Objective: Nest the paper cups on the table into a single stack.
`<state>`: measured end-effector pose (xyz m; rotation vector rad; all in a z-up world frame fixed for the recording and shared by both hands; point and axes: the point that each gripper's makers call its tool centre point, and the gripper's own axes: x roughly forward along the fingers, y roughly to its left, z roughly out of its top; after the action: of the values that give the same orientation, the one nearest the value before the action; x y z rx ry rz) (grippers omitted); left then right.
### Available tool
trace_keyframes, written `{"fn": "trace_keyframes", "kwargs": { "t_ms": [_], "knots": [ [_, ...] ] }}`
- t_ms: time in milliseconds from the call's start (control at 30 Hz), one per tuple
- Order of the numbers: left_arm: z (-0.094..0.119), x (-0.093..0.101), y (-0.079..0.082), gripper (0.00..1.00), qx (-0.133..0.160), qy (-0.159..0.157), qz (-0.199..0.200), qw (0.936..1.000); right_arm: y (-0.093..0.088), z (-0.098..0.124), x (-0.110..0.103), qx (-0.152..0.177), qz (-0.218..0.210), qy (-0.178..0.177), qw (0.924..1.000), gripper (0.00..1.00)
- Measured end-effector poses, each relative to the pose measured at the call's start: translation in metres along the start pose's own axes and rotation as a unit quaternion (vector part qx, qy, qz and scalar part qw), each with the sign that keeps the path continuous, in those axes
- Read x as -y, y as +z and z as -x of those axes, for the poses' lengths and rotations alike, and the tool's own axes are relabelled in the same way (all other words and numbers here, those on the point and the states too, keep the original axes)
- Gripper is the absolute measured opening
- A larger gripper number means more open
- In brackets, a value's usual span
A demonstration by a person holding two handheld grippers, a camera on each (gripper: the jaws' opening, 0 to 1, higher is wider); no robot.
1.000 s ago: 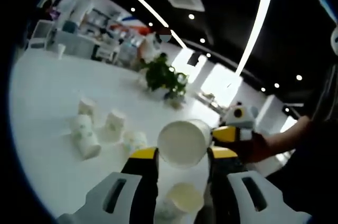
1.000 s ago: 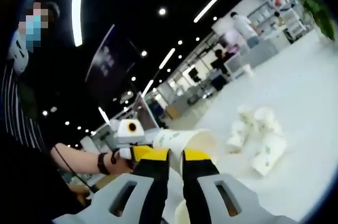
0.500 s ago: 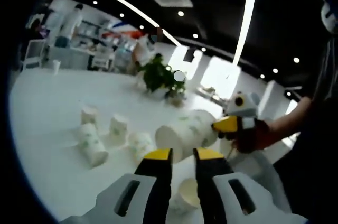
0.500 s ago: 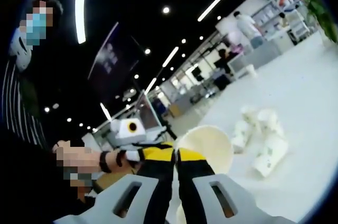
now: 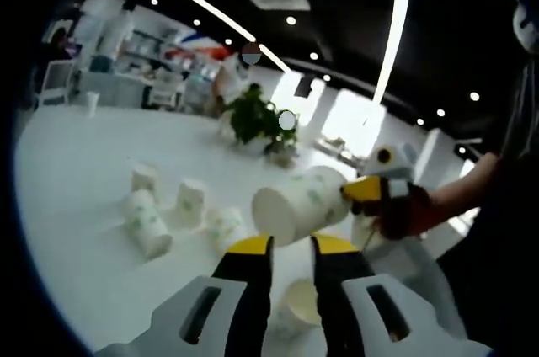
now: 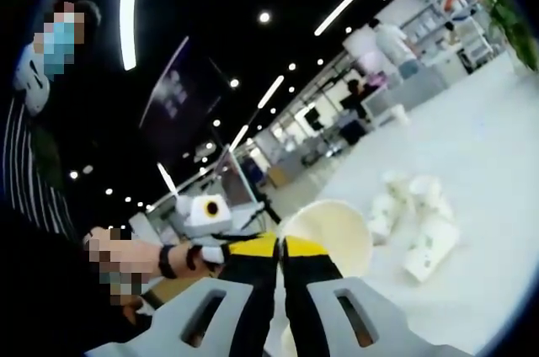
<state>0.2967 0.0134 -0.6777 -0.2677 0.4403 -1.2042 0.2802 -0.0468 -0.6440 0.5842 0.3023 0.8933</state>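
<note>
A white paper cup (image 5: 299, 201) with a green print hangs on its side above the table. My right gripper (image 5: 358, 193) comes in from the right and is shut on its rim. In the right gripper view the cup's open mouth (image 6: 328, 231) faces me, with my right gripper (image 6: 280, 247) pinching its wall. My left gripper (image 5: 291, 247) sits just under that cup, its jaws drawn to a narrow gap with nothing seen between them. Lower down, another cup (image 5: 299, 305) stands mouth up. Several loose cups (image 5: 147, 222) lie at the left. The left gripper (image 6: 221, 249) is beside my right one.
The white table (image 5: 67, 163) is round and wide. A potted plant (image 5: 261, 121) stands at its far side, and a lone cup (image 5: 93, 103) at the far left edge. A person's sleeve and hand (image 5: 455, 205) reach in from the right. People stand in the background.
My left gripper's jaws have gone from wide apart to a narrow gap. The right gripper has swung its cup from end-on to lying sideways above them.
</note>
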Motion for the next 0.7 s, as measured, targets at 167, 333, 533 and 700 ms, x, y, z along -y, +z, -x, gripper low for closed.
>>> {"fn": "trace_keyframes", "kwargs": {
  "t_ms": [167,333,533,700],
  "knots": [
    [0.001,0.0,0.0,0.2,0.006,0.001,0.006,1.0,0.0,0.003,-0.003,-0.007,0.005,-0.002,1.0,0.0],
    [0.001,0.001,-0.004,0.21,0.006,0.002,0.004,1.0,-0.001,0.006,-0.008,-0.02,0.021,0.001,0.9996,0.0],
    [0.003,0.002,-0.007,0.25,0.01,0.003,0.002,0.9999,-0.006,0.008,-0.012,-0.056,0.068,-0.006,0.9961,0.0],
    [0.006,0.003,-0.003,0.28,0.021,0.009,-0.016,0.9996,-0.014,0.008,-0.021,-0.1,0.125,-0.003,0.9871,0.0]
  ]
}}
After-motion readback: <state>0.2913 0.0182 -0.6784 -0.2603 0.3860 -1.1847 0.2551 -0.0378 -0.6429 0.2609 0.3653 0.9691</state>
